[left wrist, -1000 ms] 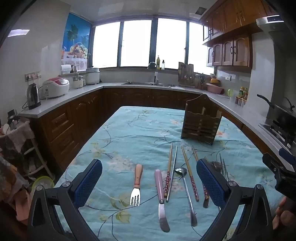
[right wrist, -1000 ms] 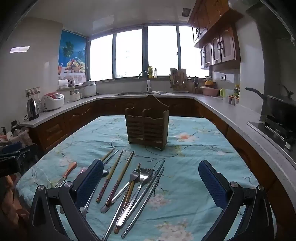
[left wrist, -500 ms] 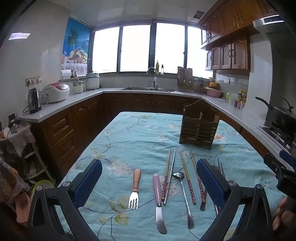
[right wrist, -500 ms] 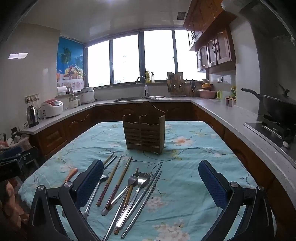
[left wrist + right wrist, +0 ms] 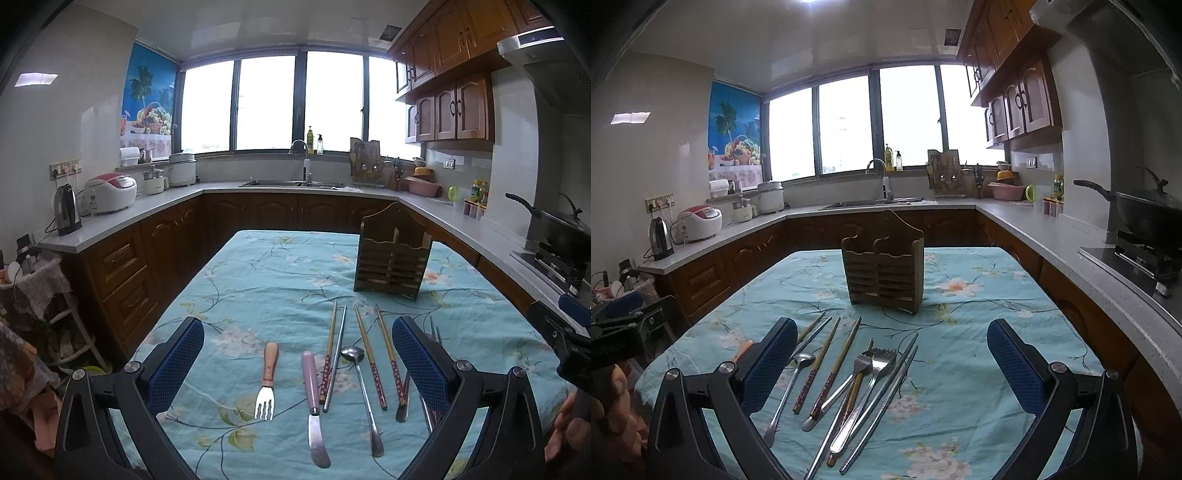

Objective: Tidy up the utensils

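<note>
Hovering above surface [image 5: 258,280], left hand-held gripper [image 5: 297,363] spread wide, nothing between fingers. Right hand-held gripper [image 5: 892,363] likewise wide apart, empty. Between left fingers: wooden-handled fork [image 5: 267,380], pink-handled knife [image 5: 314,398], spoon [image 5: 364,395], chopsticks [image 5: 371,360], all flat on floral cloth. Ahead of right hand-held gripper, slightly left: metal forks [image 5: 871,373], steel chopsticks [image 5: 886,398], partly overlapping. Wooden utensil holder [image 5: 884,275] upright beyond utensils, well ahead of both, apart from them.

The right blue pad [image 5: 421,363] hides most of the steel forks [image 5: 434,334].
</note>
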A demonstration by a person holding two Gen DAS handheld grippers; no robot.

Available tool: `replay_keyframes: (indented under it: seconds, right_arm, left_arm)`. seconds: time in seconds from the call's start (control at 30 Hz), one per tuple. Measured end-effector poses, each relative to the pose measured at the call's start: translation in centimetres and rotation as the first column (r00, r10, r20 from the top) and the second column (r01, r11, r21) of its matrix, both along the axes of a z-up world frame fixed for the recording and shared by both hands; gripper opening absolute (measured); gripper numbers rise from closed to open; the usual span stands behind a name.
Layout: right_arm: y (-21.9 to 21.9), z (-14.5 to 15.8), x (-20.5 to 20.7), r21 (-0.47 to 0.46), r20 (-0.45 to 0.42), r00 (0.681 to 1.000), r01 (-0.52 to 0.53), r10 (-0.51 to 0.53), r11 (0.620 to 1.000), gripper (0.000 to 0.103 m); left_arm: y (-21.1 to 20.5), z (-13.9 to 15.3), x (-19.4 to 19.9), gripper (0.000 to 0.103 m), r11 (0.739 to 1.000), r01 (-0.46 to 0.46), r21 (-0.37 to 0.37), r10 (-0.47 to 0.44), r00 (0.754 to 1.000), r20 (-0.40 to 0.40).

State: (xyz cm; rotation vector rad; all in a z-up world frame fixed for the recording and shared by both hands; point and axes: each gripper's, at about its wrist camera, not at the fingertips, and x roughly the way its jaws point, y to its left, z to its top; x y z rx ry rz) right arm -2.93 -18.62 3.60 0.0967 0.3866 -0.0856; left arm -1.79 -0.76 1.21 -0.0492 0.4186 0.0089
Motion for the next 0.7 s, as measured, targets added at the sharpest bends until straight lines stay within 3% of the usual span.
replay_keyframes:
  seconds: [0.7]
  right_arm:
    - [0.21,0.22,0.11,-0.003,-0.018,1.0,-0.001,0.001,1.0,0.103]
  left_arm:
    - [-0.06,-0.39,0.36,0.102,1.0,0.001,0.002,-0.001,1.0,0.003]
